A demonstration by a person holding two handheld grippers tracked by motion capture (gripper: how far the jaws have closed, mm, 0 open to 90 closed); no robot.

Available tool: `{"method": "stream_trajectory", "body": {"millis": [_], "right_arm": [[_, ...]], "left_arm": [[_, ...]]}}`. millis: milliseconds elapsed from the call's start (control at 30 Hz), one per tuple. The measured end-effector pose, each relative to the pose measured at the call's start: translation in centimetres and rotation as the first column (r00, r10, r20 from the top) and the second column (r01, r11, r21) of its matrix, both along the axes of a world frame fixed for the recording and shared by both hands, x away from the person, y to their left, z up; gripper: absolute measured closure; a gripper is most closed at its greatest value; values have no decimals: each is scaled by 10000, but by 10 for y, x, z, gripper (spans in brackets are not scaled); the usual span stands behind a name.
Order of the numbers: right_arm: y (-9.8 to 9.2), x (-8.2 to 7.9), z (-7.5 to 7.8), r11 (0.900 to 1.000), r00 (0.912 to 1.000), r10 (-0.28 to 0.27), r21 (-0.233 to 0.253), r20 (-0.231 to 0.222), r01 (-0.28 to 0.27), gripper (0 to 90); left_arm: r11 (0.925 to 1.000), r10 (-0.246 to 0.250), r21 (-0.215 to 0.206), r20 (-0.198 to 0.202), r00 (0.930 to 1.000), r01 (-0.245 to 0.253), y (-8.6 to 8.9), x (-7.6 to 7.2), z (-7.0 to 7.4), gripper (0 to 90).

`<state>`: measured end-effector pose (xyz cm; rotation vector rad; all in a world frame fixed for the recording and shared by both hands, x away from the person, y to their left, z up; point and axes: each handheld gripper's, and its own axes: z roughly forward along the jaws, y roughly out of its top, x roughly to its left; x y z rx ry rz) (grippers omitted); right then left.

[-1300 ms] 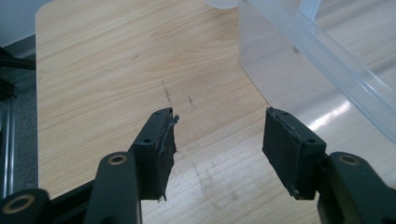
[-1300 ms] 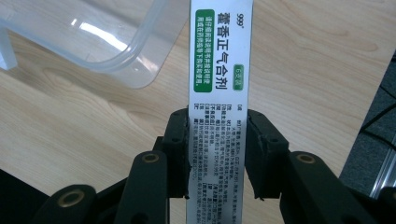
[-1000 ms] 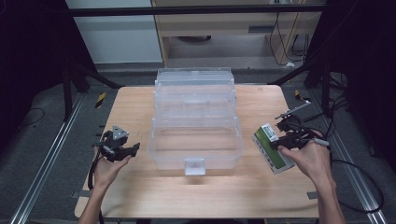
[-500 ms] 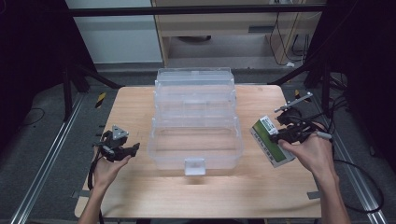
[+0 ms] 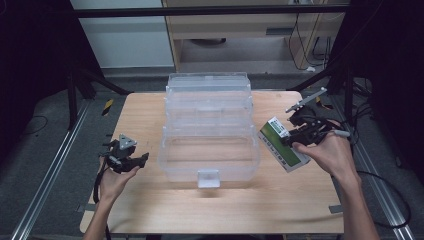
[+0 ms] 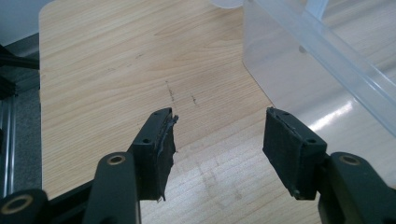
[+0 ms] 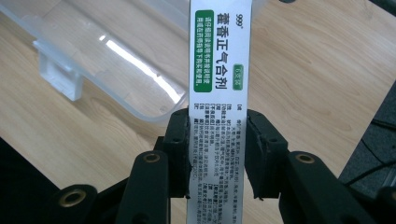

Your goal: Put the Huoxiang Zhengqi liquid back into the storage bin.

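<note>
A clear plastic tiered storage box [image 5: 209,127] stands open in the middle of the wooden table [image 5: 140,115]. My right gripper [image 5: 289,137] is shut on a green and white medicine box [image 5: 282,144], held just right of the clear box's front tray and lifted off the table. In the right gripper view the medicine box [image 7: 218,84] stands narrow side up between the jaws of my right gripper [image 7: 217,154], with the clear box's corner and latch [image 7: 60,74] behind it. My left gripper [image 5: 134,161] rests open left of the clear box; nothing lies between the pads of my left gripper [image 6: 217,149].
The clear box's front latch [image 5: 208,177] points at the near table edge. Its wall [image 6: 317,60] is close on the right in the left gripper view. Metal frame rails [image 5: 45,180] run along both table sides, and cables [image 5: 385,190] trail off to the right.
My right gripper has carried the medicine box up and leftward, closer to the clear box's right side. The left gripper has stayed in place.
</note>
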<state>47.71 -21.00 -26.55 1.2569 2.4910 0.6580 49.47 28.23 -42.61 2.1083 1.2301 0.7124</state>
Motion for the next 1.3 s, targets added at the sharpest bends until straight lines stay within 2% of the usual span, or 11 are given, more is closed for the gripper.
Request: {"method": "stream_trajectory", "body": {"millis": [300,433,533,667,967,1200,1300], "right_arm": [[18,10,13,9942,9942,1069,71,-59,-1069,647],[26,13,17,9879,9876,1552,-57,219,-1551,646],[33,17,19,9818,9821,1871,288,205,-1876,647],[40,22,20,9790,9794,1999,350,286,-2009,646],[54,33,18,9640,9638,2620,325,493,-2637,647],[65,41,15,9491,9494,3101,416,494,-3122,647],[72,45,12,9398,9401,3360,458,580,-3387,647]], "left_arm": [[10000,24,0,13,10000,-24,1,0,0,426],[10000,35,19,-13,10000,-35,1,1,0,425],[10000,42,28,-17,10000,-42,1,1,0,425],[10000,55,11,-4,10000,-55,2,0,0,425],[10000,95,0,-8,10000,-95,3,1,-1,425],[9999,119,40,-61,9999,-119,4,2,-2,424],[9999,123,37,-55,9999,-123,4,2,-1,424]]}}
